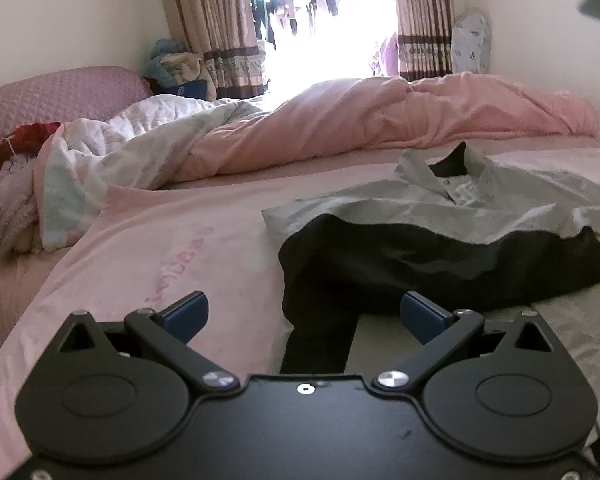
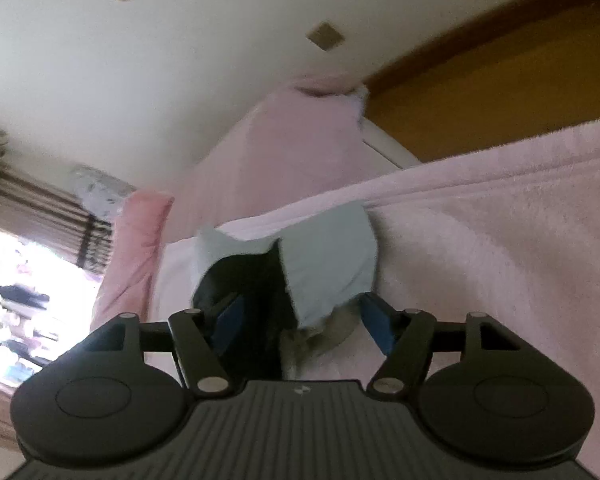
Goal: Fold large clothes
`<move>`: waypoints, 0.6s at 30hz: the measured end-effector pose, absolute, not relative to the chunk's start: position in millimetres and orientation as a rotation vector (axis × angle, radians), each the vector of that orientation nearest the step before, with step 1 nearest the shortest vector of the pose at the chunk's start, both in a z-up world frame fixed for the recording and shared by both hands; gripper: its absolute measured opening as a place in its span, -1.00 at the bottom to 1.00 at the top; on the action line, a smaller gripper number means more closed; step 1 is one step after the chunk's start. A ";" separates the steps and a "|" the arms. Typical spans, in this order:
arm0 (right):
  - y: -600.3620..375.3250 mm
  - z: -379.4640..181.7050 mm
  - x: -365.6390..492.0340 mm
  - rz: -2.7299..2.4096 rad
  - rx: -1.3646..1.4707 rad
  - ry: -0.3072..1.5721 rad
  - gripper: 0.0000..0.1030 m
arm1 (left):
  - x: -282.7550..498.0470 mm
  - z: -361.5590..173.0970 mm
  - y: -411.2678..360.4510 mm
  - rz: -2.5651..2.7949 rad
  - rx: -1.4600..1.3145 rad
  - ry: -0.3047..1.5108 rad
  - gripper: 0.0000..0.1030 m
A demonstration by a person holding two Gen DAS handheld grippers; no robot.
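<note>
A grey and black jacket [image 1: 452,236] lies partly folded on the pink bed sheet [image 1: 172,256], its collar toward the far side. A black sleeve [image 1: 320,344] runs back between the fingers of my left gripper [image 1: 304,316], which is open and holds nothing. In the right wrist view, tilted sideways, the jacket [image 2: 328,264] lies just in front of my right gripper [image 2: 300,320]. Its blue pads [image 2: 374,322] stand wide apart on either side of the cloth, so it is open.
A crumpled pink duvet [image 1: 380,128] and a white quilt [image 1: 112,160] lie across the far half of the bed. A purple pillow [image 1: 52,96] is at the left. Curtains [image 1: 420,20] frame a bright window. A wooden door [image 2: 500,92] stands beyond the bed.
</note>
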State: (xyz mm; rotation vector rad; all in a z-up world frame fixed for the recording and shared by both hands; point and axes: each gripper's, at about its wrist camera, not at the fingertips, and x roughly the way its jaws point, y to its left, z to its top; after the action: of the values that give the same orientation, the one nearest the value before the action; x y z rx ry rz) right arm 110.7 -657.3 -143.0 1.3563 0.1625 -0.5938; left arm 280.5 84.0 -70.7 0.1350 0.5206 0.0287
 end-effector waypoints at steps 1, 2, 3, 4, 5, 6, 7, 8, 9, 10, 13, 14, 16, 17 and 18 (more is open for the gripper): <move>-662.0 -149.8 115.7 -0.597 1.388 0.178 0.49 | 280.3 -71.6 84.2 0.030 0.139 0.525 1.00; -663.2 -154.6 118.5 -0.586 1.407 0.152 0.46 | 280.5 -72.2 83.5 0.031 0.140 0.528 1.00; -663.4 -156.1 120.2 -0.584 1.424 0.137 0.44 | 280.2 -73.2 84.3 0.032 0.141 0.532 1.00; -664.4 -156.5 120.3 -0.586 1.438 0.135 0.18 | 280.7 -72.6 83.6 0.032 0.142 0.533 1.00; -664.8 -156.5 120.8 -0.582 1.441 0.130 -0.27 | 280.9 -72.3 83.1 0.033 0.143 0.533 1.00; -663.6 -155.3 120.4 -0.567 1.427 0.118 -0.47 | 280.7 -72.1 83.7 0.035 0.143 0.532 1.00; -661.1 -149.2 121.4 -0.573 1.389 0.100 -0.62 | 280.7 -71.3 83.1 0.037 0.143 0.532 1.00; -656.7 -140.3 119.6 -0.614 1.319 0.092 -0.68 | 280.8 -70.5 82.6 0.038 0.142 0.531 1.00; -652.9 -129.0 121.3 -0.660 1.233 0.094 -0.70 | 280.4 -70.0 82.8 0.038 0.140 0.529 1.00; -647.6 -114.1 122.1 -0.703 1.121 0.104 -0.71 | 280.0 -69.4 83.0 0.037 0.139 0.526 1.00; -623.9 -70.6 142.3 -0.840 0.671 0.213 -0.70 | 279.2 -68.8 83.0 0.040 0.139 0.523 1.00; -612.0 -63.4 152.4 -0.864 0.516 0.266 -0.62 | 279.2 -69.0 82.9 0.041 0.141 0.523 1.00; -596.6 -63.4 163.0 -0.910 0.369 0.315 0.01 | 279.0 -69.8 82.3 0.042 0.147 0.525 1.00; -594.2 -67.6 165.2 -0.953 0.356 0.328 0.52 | 278.8 -69.9 81.9 0.044 0.148 0.527 1.00; -595.3 -70.7 164.7 -0.990 0.374 0.338 0.65 | 278.7 -70.0 81.5 0.045 0.150 0.526 1.00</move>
State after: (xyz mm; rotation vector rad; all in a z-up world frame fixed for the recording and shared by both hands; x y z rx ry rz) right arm 164.7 -595.3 -70.7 0.3741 0.3380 -0.9897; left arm 278.7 81.5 -70.0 0.1504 0.5262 0.0449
